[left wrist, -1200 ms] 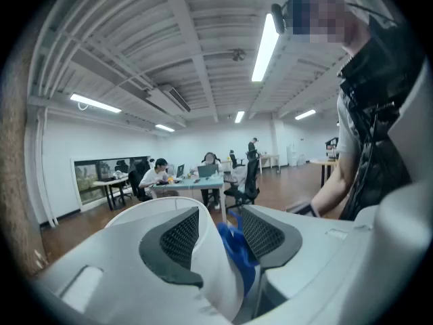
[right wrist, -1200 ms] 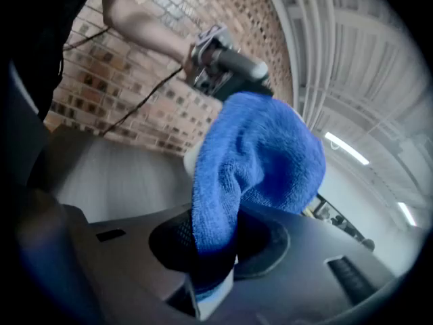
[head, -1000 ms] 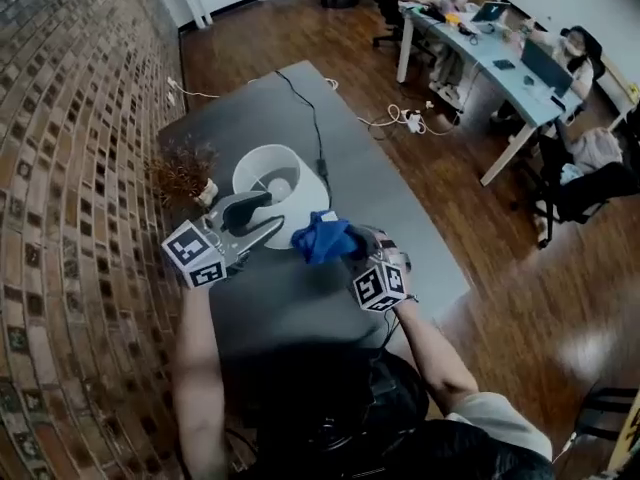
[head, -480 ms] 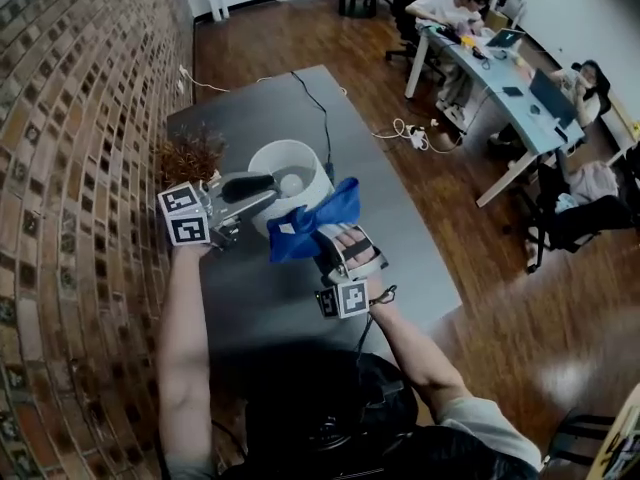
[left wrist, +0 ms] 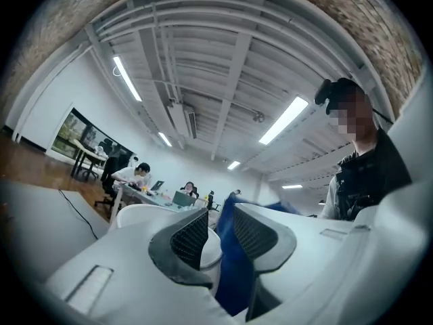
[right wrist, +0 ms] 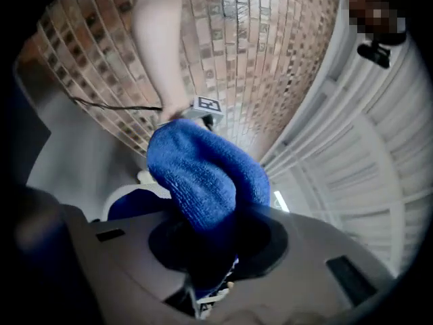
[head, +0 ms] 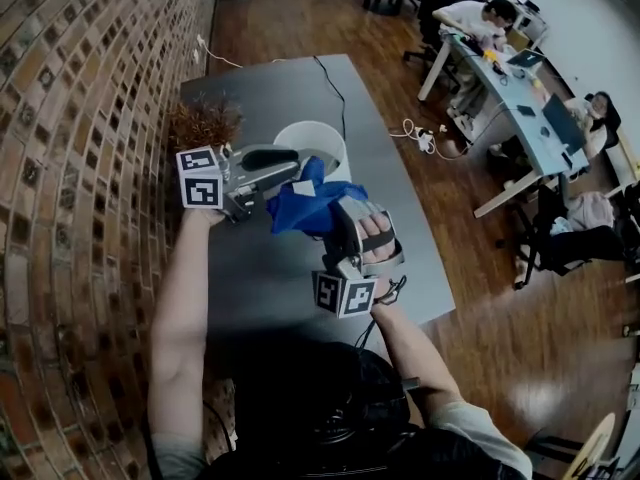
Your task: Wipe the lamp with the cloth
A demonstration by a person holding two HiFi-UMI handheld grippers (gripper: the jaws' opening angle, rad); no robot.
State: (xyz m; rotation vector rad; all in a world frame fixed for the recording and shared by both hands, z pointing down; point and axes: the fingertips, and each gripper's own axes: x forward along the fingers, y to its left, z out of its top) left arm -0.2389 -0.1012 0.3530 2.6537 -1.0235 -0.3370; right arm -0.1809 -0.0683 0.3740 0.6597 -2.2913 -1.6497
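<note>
The white lamp shade [head: 318,138] stands on the grey table [head: 270,268] near the brick wall. A blue cloth [head: 305,208] hangs bunched just in front of the shade, and my right gripper [head: 335,213] is shut on it. In the right gripper view the cloth [right wrist: 203,175] bulges out of the jaws [right wrist: 210,242]. My left gripper [head: 295,163] lies level at the shade's left side. Its jaws [left wrist: 220,225] are closing, with a fold of the cloth [left wrist: 233,269] between them. That fold lies along one pad, and a gap shows at the other.
A dried brown plant [head: 205,123] sits at the wall beside the lamp. A black cable [head: 335,83] runs from the lamp across the far table. The brick wall [head: 80,168] borders the left. People sit at a desk [head: 520,78] to the far right.
My right gripper has risen and rolled, carrying the cloth up to the left gripper's jaws. The left gripper's jaws have narrowed and it has turned level.
</note>
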